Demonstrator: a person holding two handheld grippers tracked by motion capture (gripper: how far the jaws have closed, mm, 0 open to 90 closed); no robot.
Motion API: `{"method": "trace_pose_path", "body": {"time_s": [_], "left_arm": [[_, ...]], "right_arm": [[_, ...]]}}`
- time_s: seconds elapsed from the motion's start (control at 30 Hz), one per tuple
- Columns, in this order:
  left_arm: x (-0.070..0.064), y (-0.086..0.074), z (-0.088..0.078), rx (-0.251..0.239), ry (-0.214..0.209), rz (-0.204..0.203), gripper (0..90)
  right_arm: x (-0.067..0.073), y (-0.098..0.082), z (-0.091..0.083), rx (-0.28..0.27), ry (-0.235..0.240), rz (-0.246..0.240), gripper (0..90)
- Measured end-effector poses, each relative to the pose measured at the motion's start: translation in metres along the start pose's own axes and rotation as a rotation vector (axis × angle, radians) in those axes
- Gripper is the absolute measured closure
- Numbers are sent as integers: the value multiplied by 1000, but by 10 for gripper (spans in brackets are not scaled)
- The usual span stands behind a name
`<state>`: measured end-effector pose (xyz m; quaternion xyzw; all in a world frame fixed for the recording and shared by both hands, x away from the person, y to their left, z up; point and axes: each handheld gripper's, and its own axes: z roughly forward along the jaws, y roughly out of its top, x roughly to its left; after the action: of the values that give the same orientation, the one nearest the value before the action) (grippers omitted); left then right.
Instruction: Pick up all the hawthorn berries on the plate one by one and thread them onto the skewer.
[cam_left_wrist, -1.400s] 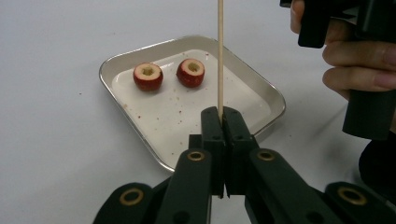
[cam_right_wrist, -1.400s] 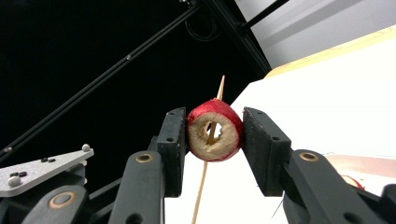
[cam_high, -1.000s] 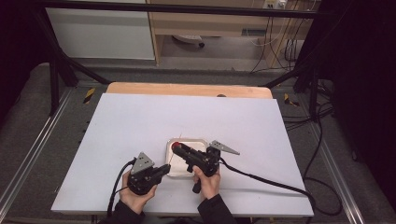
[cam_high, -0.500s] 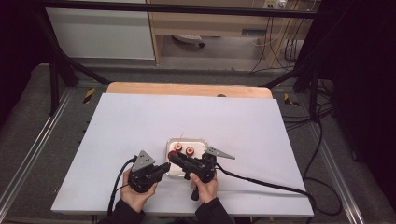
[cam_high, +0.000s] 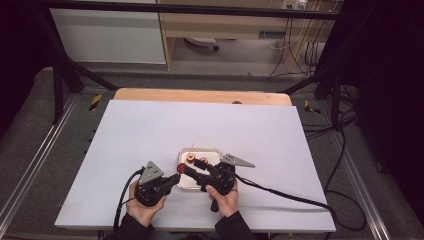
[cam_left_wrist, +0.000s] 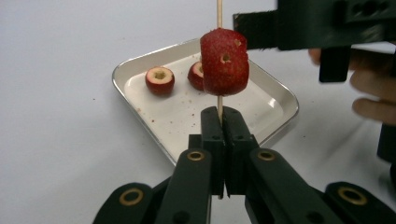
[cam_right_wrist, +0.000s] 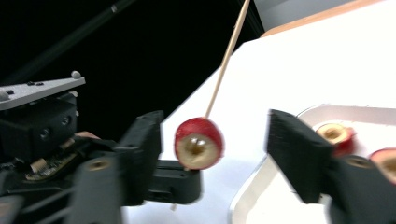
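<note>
A desk with a pale white top (a strip of bare wood shows along its far edge) carries a shallow metal tray near its front middle. Two cored red fruit pieces lie in the tray.

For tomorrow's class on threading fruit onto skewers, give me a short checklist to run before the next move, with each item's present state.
1. Left gripper shut on thin wooden skewer: ok.
2. Cored red fruit piece threaded on the skewer: ok.
3. Right gripper fingers, which have just been opening, clear of that fruit: ok.
4. Two more cored red fruits waiting in rectangular metal tray: ok.
5. Skewer tip sharp and unbroken: cannot tell.
</note>
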<state>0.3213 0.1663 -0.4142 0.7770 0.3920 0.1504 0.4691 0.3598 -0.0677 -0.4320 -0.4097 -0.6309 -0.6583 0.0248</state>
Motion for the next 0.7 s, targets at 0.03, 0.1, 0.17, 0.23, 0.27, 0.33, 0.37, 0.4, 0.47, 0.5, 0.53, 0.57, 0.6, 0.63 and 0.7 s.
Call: {"method": "trace_pose_path", "body": {"time_s": [0.03, 0.1, 0.17, 0.23, 0.27, 0.33, 0.37, 0.4, 0.47, 0.5, 0.53, 0.57, 0.6, 0.63, 0.7], "left_arm": [[1, 0, -1, 0, 0, 5, 886], [3, 0, -3, 6, 4, 23, 886], [5, -1, -3, 11, 10, 32, 886], [7, -1, -4, 20, 16, 38, 886], [8, -1, -5, 22, 17, 43, 885], [9, -2, -6, 23, 18, 50, 885], [9, -2, -6, 23, 18, 50, 885], [10, -3, -7, 31, 16, 59, 885], [11, -4, -7, 31, 13, 56, 884], [12, -4, -7, 32, 12, 57, 885], [13, -5, -8, 33, 10, 58, 884], [14, -5, -8, 34, 10, 59, 884], [15, -5, -9, 34, 12, 60, 884], [16, -5, -9, 34, 10, 59, 884], [19, -5, -9, 33, 10, 51, 885]], "right_arm": [[0, 4, -2, 17, -18, -18, 289], [-1, 12, -6, 56, -66, -65, 218], [-3, 19, -9, 104, -125, -117, 156], [-6, 23, -11, 153, -158, -151, 104], [-8, 25, -12, 187, -171, -168, 92], [-12, 28, -14, 254, -204, -208, 77], [-13, 30, -15, 285, -215, -229, 72], [-15, 32, -15, 320, -229, -244, 69], [-18, 35, -15, 362, -242, -262, 69], [-19, 38, -16, 380, -254, -262, 72], [-21, 40, -16, 389, -256, -272, 75], [-23, 44, -15, 404, -265, -267, 78], [-24, 47, -15, 414, -270, -271, 83], [-25, 51, -14, 443, -286, -281, 84], [-26, 57, -10, 491, -316, -313, 87]]}}
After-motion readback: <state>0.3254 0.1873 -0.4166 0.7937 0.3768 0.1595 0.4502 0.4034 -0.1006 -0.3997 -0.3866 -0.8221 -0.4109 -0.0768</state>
